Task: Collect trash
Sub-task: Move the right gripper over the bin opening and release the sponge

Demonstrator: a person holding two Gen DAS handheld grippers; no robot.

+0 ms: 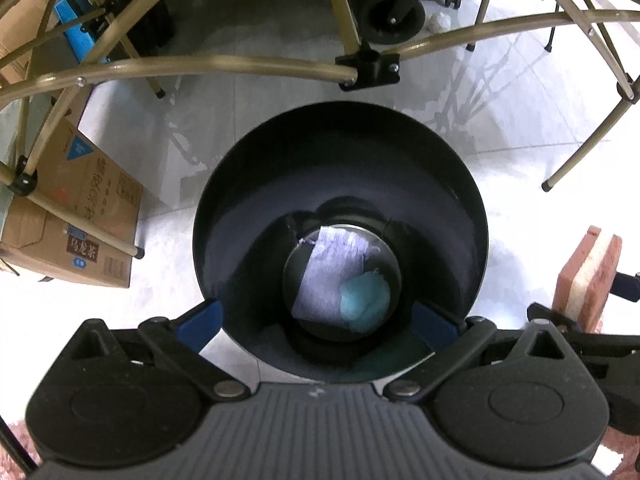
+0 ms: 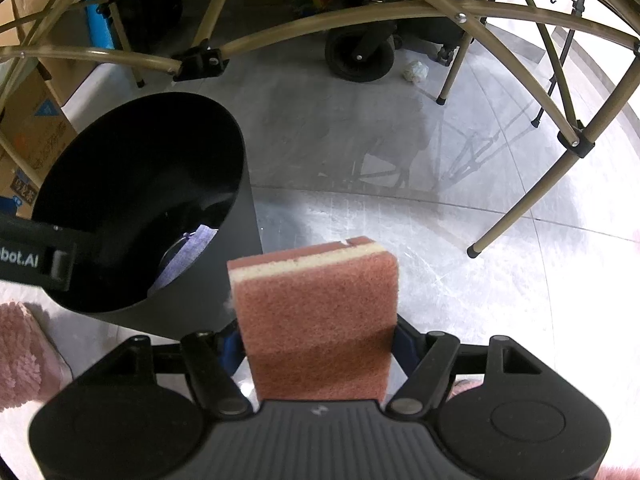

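Left gripper (image 1: 318, 318) hangs directly over the mouth of the black bin (image 1: 476, 216), jaws spread wide with nothing between them; both blue fingertips (image 1: 200, 316) sit just outside the near rim. At the bin's bottom lie a pale purple cloth (image 1: 332, 276) and a crumpled teal scrap (image 1: 366, 300), so some trash is already in. Right gripper (image 2: 316, 344) is clamped partway on a reddish scouring sponge (image 2: 316, 304), held upright, pale layer along its top edge. The sponge sits beside the bin's right wall, outside it, over bare tile floor (image 2: 460, 272). Risks, as I judge them: letting go here drops the sponge on the floor; swinging it over could knock the light-looking bin, or bump the left gripper that occupies the opening. A white crumpled wad (image 2: 416, 70) lies far off near a caster wheel (image 2: 358, 58), easily missed beneath the folding frame legs (image 2: 520, 196).
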